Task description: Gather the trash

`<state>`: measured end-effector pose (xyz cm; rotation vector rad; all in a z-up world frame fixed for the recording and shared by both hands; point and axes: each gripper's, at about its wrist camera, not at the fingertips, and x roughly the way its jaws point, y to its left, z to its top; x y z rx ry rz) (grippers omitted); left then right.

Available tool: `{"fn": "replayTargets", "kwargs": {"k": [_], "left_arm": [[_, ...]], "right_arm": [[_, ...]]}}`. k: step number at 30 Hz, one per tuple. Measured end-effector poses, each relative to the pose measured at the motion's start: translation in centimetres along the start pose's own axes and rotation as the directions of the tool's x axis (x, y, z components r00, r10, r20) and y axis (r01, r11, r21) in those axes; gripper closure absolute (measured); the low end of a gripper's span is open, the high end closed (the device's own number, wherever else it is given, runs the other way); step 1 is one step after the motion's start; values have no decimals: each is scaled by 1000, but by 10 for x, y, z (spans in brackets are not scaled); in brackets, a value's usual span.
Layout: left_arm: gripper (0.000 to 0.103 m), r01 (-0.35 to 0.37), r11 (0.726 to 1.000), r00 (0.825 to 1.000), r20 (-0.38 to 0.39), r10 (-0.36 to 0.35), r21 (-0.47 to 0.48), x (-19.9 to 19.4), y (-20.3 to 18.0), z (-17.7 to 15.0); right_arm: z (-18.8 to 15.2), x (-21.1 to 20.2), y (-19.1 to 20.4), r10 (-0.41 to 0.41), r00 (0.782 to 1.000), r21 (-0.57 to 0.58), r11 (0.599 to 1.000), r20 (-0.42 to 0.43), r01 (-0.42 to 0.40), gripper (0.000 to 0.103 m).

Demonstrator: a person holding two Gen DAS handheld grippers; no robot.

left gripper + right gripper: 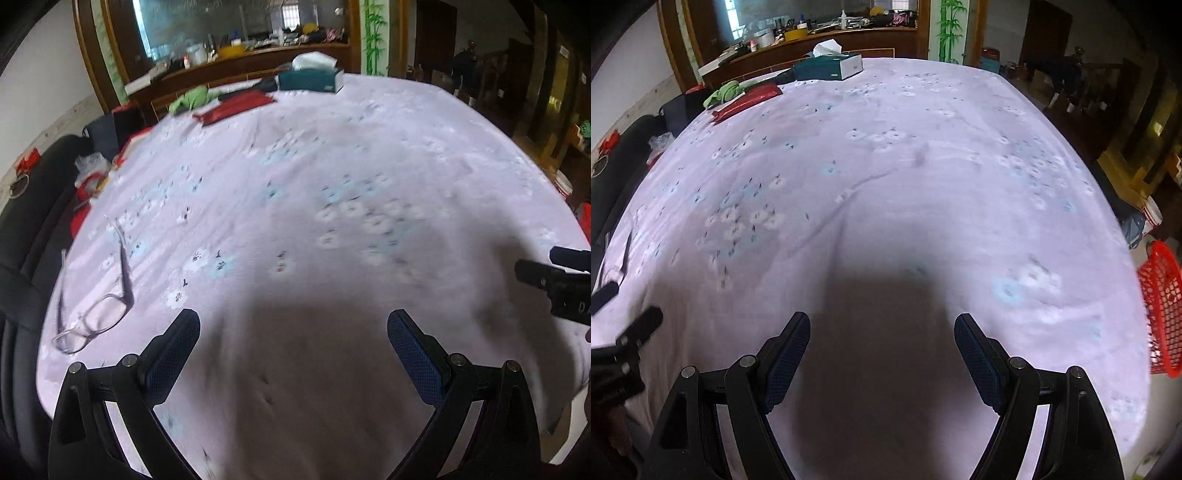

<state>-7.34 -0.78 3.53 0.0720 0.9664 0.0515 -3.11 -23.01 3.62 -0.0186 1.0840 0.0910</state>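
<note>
My left gripper (293, 325) hangs open over the near part of a table covered in a pale lilac flowered cloth (314, 166), nothing between its fingers. My right gripper (882, 328) is open too, above the same cloth (905, 155). Each gripper shows at the edge of the other's view: the right gripper (554, 284) at the right edge, the left gripper (624, 343) at the lower left. A red shiny packet (232, 107) (746, 101) and a crumpled green thing (192, 98) (726, 92) lie at the far left of the table. A red mesh basket (1161, 306) stands beside the table's right edge.
A pair of glasses (96, 317) lies on the cloth near my left gripper. A teal tissue box (310, 79) (829, 66) sits at the far edge. Dark chairs (33, 206) and a plastic bag (90, 164) are to the left. A cluttered wooden sideboard (240, 59) stands behind.
</note>
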Motion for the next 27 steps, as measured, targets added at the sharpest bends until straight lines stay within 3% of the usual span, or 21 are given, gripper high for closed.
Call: {"fn": "replayTargets", "kwargs": {"k": [5, 9, 12, 27], "left_arm": [[2, 43, 997, 998, -35, -45, -59, 34, 21, 16], [2, 68, 995, 997, -40, -71, -71, 46, 18, 27], [2, 73, 995, 996, -44, -76, -71, 54, 19, 34], [0, 43, 994, 997, -54, -49, -98, 73, 23, 46]], "right_arm": [[17, 34, 14, -58, 998, 84, 995, -12, 59, 19], [29, 42, 14, -95, 995, 121, 988, 12, 93, 13], [33, 49, 13, -106, 994, 128, 986, 10, 104, 0], [34, 51, 12, -119, 992, 147, 983, 44, 112, 0]]}}
